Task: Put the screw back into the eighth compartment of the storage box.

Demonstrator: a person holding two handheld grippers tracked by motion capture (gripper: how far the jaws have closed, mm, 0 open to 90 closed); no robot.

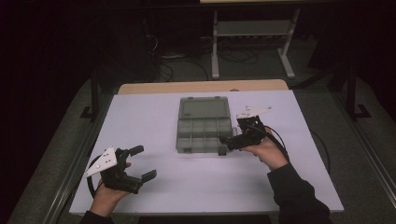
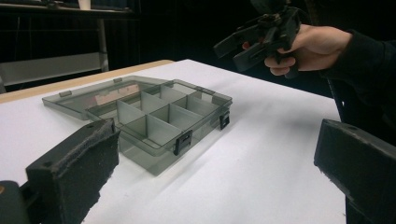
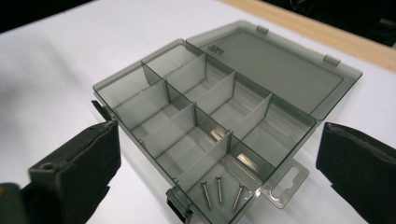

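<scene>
Right gripper view: 3 screws (image 3: 219, 192) lie side by side in the near corner compartment of the grey compartment box (image 3: 210, 116), whose lid (image 3: 275, 65) is folded flat open behind it. Right gripper (image 3: 219, 154) hangs just above that corner, jaws spread wide, nothing between them. Judgement: the screws have been dropped in and the placing step is done or nearly so; no loose screws are visible on the bench (image 1: 163, 186) for a further pick.

High view: box sits mid-bench, right gripper (image 1: 228, 142) at its near right corner. Left gripper (image 1: 142, 163) rests near the front left, well apart from the box, jaws wide open and empty.

Next move, as I judge it: lift the right gripper clear of the front wall and latches (image 2: 183, 140), then either fetch more parts or swing the lid over.

Room: bare bench left, right and in front of the box. The lid needs the space above the compartments kept free; the back bench edge is near the lid.
</scene>
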